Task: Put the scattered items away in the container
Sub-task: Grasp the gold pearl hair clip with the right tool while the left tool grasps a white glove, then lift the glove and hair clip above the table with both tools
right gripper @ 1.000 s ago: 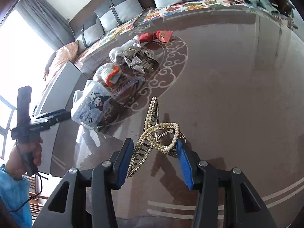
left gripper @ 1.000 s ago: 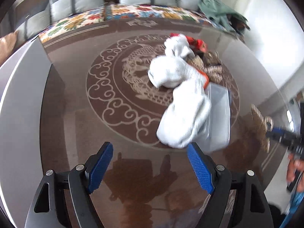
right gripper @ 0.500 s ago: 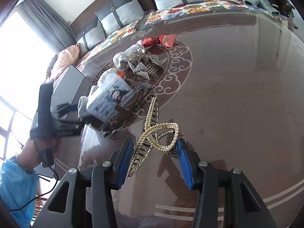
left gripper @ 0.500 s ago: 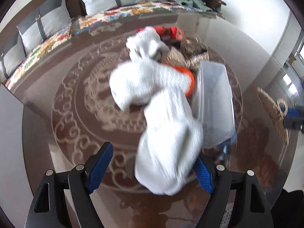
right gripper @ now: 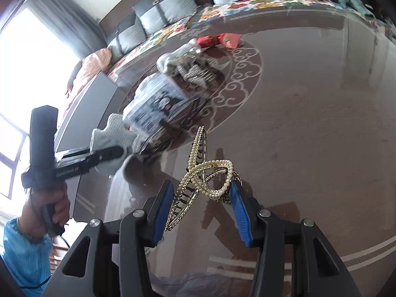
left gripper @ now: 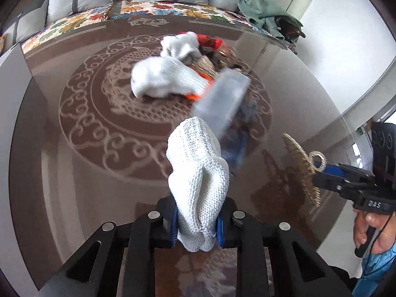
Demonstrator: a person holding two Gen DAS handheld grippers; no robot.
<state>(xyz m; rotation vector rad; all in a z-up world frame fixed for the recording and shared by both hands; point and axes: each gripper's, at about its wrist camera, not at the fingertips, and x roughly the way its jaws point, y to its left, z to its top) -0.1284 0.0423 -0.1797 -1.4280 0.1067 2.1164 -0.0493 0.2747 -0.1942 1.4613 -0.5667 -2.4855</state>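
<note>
My left gripper [left gripper: 198, 225] is clamped on a white knitted glove [left gripper: 198, 180], held beside the clear plastic container [left gripper: 221, 104] on the brown glass counter [left gripper: 99, 185]. My right gripper [right gripper: 200, 210] pinches a gold pearl-studded hair clip [right gripper: 205, 173], raised above the counter.

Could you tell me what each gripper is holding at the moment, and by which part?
The left gripper clamps the white knitted glove near one end. The right gripper holds the pearl hair clip across its looped part.

The right hand-held gripper [right gripper: 200, 212] clamps a pearl hair clip [right gripper: 205, 175] (gold-toned) above the glass table [right gripper: 309, 123].
</note>
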